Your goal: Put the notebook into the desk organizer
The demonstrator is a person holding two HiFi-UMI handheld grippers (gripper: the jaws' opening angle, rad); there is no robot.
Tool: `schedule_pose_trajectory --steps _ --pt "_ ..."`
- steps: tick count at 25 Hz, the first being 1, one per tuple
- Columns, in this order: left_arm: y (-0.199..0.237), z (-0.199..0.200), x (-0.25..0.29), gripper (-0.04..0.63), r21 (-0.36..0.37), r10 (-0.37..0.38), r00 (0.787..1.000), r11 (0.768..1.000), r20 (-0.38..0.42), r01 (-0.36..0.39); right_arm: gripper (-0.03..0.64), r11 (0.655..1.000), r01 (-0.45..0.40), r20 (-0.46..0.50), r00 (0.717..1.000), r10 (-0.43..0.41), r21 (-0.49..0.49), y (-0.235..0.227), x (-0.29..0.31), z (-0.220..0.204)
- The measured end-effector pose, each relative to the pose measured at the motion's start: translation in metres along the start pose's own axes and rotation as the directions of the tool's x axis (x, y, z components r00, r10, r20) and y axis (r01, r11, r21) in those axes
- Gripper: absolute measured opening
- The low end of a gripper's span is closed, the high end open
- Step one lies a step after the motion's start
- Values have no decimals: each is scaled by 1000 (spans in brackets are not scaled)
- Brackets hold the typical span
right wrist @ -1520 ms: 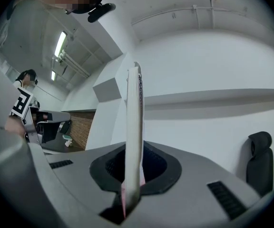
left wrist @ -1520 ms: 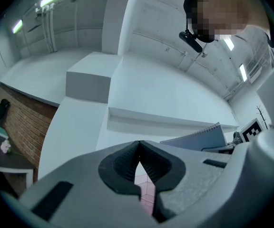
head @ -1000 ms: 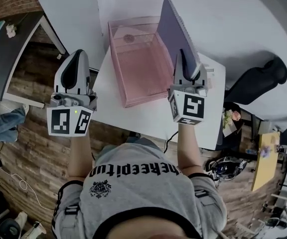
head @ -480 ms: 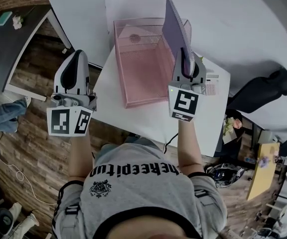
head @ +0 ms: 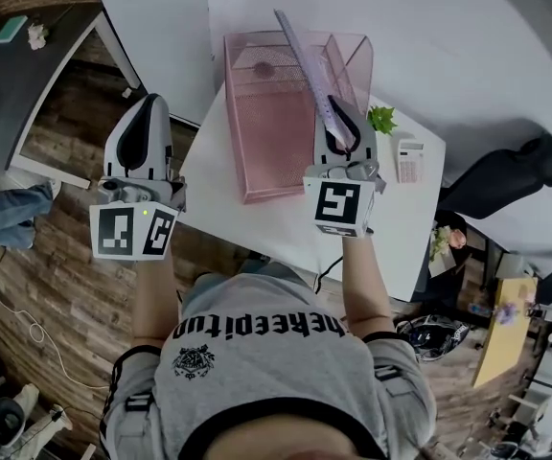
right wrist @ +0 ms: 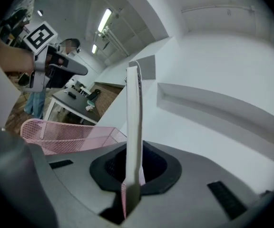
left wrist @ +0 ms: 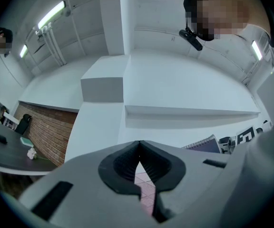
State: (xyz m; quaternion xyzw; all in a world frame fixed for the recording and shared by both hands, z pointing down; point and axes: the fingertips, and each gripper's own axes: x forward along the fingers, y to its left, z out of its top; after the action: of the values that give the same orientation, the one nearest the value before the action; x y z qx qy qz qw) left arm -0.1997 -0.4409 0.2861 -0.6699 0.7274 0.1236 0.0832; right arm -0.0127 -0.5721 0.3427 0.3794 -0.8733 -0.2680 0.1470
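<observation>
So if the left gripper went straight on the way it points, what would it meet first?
Most likely the white wall; the left gripper is aimed beside the table, not at it. Depth is unclear.

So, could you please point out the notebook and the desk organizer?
Purple spiral notebook (head: 305, 70), head view, on its raised cover.
Pink wire-mesh desk organizer (head: 262, 132), head view, on its bare mesh floor.
</observation>
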Motion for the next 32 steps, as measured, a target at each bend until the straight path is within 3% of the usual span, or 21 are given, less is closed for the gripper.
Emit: schedule_pose_trajectory --steps 6,13,17,21,27,32 --pt "6 2 -7 4 2 4 1000 1000 -2 -4 32 974 -135 -59 990 126 -180 36 3 -7" --pt "12 -1 -12 4 1 9 1000 1000 -8 -9 32 900 -263 -146 963 225 -347 61 8 -24" --pt "15 -2 -11 4 0 9 1000 1000 -11 -9 32 867 -305 -191 950 247 -395 66 15 -33" --pt "16 -3 -11 4 3 7 1000 1000 -18 -7 32 835 -356 -236 931 278 -421 72 20 -40" --pt "18 -6 -9 3 2 5 1000 1000 -27 -5 49 807 -452 -292 887 359 -380 81 21 -46" --pt "17 -6 -6 4 0 -6 1000 1000 -31 6 72 779 -543 -336 831 444 -313 86 18 -48"
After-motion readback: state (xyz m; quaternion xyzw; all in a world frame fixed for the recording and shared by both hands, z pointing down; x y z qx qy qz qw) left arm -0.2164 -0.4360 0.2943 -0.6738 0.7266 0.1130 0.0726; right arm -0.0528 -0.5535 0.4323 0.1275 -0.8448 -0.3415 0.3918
